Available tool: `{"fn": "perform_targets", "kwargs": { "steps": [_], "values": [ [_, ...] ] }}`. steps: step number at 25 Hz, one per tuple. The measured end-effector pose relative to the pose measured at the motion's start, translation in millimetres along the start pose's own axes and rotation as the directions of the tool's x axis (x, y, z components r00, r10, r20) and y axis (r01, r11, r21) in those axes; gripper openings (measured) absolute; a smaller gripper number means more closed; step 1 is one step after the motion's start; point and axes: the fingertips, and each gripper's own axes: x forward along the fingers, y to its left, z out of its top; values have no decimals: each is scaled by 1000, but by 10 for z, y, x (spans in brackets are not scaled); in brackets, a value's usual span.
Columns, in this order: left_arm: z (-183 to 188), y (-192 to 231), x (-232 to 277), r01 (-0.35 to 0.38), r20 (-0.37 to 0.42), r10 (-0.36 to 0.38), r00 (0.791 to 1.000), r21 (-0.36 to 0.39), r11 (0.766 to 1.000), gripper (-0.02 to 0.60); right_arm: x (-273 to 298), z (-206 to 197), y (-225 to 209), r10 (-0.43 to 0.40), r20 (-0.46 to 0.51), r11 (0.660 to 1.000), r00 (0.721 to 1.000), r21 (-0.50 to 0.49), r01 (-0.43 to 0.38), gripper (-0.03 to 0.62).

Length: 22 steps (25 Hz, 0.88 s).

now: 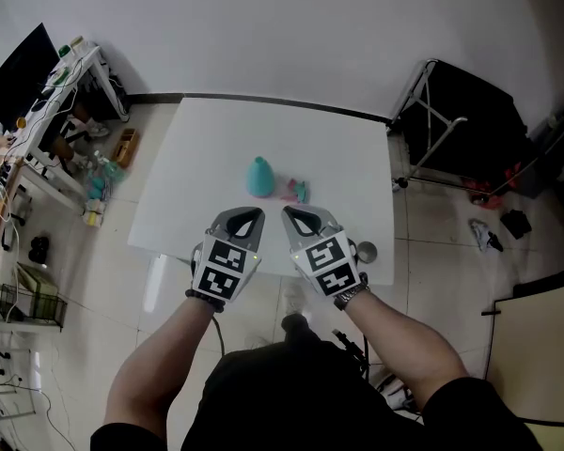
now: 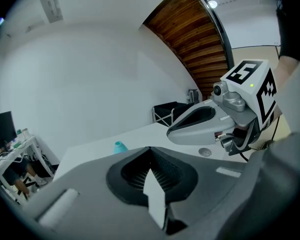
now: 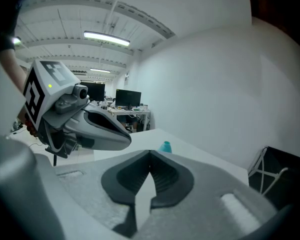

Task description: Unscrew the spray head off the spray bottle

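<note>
White surface [image 1: 197, 158] against a plain wall, cluttered shelving off to the left, dark folding rack to the right. Teal spray bottle [image 1: 259, 178] upright near the middle, well apart from both grippers. Small pink-and-teal piece [image 1: 295, 192] lying just beside it on the right, possibly the spray head, too small to tell. Left gripper [image 1: 247, 216] and right gripper [image 1: 303, 218] side by side over the near edge, jaws of both pressed together, nothing between them.

Risks from here:
- Shoving or toppling the bottle, probably light, if approached with jaws closed; opening needed before the reach.
- Tapered, smooth-looking body likely to slip or spin in the jaws if clamped too high or too lightly during the twist.
- Loose piece close enough to be knocked away or pinched by mistake along with the bottle.
- Wasted twist on a bare neck if the head is already off.
</note>
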Motion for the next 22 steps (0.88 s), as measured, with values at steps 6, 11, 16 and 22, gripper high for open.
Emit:
{"fn": "perform_targets", "kwargs": {
  "steps": [6,11,16,22],
  "values": [
    [3,-35,-27,1,1,-1,1000,4,1000,17,-41,9,43,-1,0,1000,1000,5,1,-9],
    [0,-92,-37,4,-1,-4,1000,9,1000,17,-83,14,51,-1,1,1000,1000,5,1,-8],
    [15,-94,-43,2,1,-2,1000,12,1000,17,-92,24,59,-2,1,1000,1000,2,2,-9],
    [-3,-97,-49,2,4,-2,1000,14,1000,17,-80,12,83,-2,0,1000,1000,0,2,-9]
  ]
}}
